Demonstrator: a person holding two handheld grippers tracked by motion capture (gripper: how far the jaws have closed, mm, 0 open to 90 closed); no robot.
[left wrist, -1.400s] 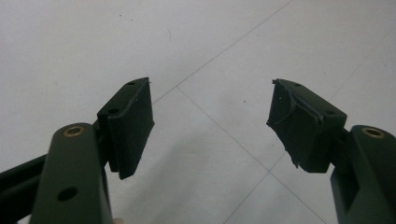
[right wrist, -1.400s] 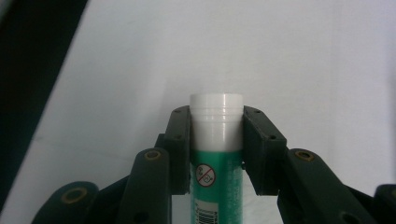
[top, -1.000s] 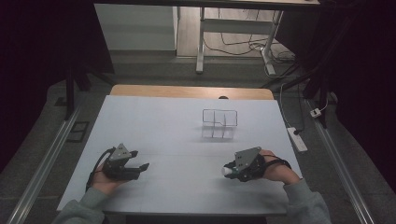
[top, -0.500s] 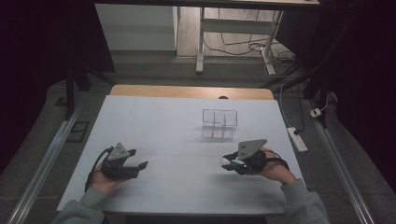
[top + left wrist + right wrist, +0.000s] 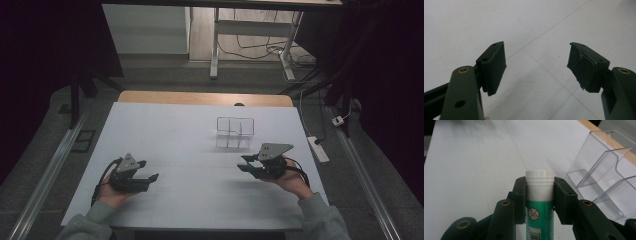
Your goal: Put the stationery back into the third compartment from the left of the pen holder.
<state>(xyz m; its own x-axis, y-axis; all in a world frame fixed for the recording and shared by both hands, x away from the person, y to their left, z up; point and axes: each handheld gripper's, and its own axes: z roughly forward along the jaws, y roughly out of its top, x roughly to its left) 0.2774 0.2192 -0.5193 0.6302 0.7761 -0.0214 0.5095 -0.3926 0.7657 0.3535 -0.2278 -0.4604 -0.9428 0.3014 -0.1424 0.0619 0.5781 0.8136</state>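
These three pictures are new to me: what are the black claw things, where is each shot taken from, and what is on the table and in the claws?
A person sits at a white table with a hand-held black claw in each hand. The wide picture comes from a camera above, looking forward and down: the left claw shows at its left, the right claw at its right. The other two pictures come from small cameras that ride on the claws and look along their jaws. The left claw is open and empty over bare table. The right claw is shut on a green tube with a white cap. Beside it stands a clear plastic box with dividers.
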